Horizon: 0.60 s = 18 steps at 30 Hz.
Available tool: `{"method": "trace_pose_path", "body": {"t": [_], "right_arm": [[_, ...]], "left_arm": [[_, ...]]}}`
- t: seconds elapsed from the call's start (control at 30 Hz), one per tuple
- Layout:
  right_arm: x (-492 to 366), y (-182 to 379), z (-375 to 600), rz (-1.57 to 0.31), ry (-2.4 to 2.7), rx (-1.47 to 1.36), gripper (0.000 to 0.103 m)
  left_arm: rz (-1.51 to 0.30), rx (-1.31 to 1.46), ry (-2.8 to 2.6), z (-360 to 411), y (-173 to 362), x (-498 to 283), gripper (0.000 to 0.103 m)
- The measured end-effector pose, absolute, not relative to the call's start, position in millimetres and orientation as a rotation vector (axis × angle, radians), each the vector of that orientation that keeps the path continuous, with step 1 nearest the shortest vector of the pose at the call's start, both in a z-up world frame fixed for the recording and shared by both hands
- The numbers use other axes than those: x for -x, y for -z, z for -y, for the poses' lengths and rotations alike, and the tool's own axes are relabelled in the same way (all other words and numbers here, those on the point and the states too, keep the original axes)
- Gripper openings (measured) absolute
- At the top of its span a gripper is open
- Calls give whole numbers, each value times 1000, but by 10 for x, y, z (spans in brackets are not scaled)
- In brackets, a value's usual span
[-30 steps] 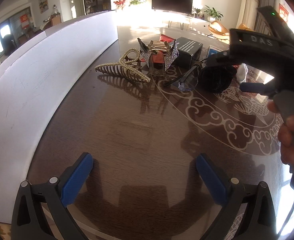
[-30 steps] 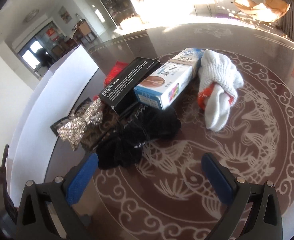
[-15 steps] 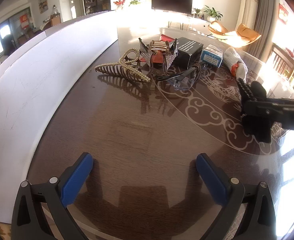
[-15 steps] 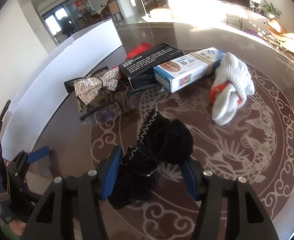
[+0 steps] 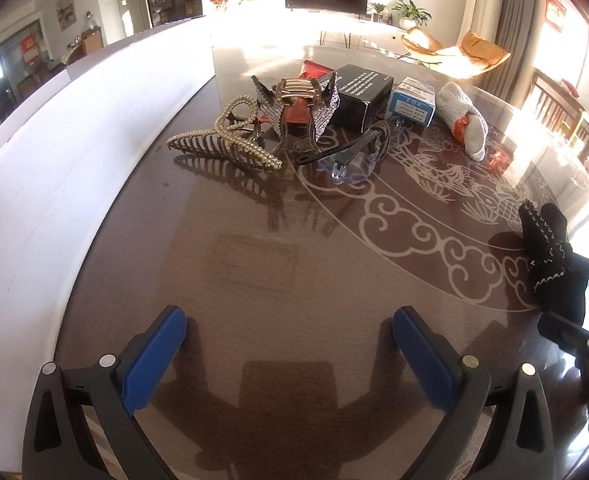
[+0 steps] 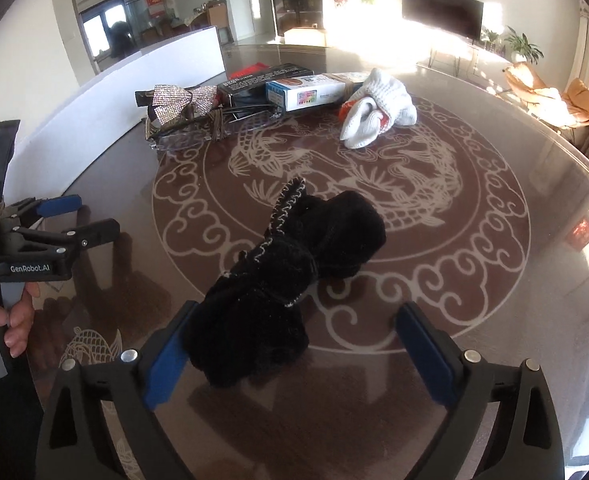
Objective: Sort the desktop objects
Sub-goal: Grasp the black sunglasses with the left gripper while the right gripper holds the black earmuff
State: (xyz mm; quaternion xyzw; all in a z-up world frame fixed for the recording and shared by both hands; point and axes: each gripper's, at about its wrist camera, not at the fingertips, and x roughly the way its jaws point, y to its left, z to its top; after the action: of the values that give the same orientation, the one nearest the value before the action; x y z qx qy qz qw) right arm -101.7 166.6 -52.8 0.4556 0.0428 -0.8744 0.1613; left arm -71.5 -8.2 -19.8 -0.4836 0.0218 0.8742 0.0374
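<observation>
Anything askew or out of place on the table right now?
The black knitted glove lies crumpled by itself on the dark patterned table, between the open right gripper fingers, away from the cluster by the white board. The clear safety glasses lean tilted against the pile.

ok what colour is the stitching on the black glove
White, a zigzag along the black glove's cuff edge; clearest in the right wrist view.
</observation>
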Motion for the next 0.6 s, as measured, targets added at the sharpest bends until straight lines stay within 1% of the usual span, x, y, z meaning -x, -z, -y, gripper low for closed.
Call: {"method": "trace_pose_path", "body": {"t": [0.03,0.13,0.33,0.47,0.5,0.53,0.57,0.6], "right_arm": [[999,548,-1655,-126,2507,-1278,103],[1009,579,-1536,-237,2532,-1297,103],[1032,587,-1560,-223,2526,-1296,103],[1025,586,-1554,-223,2526,-1296,103],[1036,586,-1562,-223,2526,-1296,103],[1028,587,-1557,-223,2526,-1296,103],[1024,587,-1555,-223,2526,-1296,103],[1016,592,-1554,-223,2527,-1295,103]], "left_arm": [[-71,1497,-2672,40,199,789,103],[-94,1501,-2641,-91,201,1083,103],[-104,1504,-2627,-263,201,1634,103],[-114,1481,-2618,-381,188,1787,103],[-119,1467,-2624,-407,185,1778,100],[-125,1437,-2632,-430,176,1754,91],[-132,1406,-2636,-451,164,1726,85],[-140,1381,-2635,-473,148,1707,72]]}}
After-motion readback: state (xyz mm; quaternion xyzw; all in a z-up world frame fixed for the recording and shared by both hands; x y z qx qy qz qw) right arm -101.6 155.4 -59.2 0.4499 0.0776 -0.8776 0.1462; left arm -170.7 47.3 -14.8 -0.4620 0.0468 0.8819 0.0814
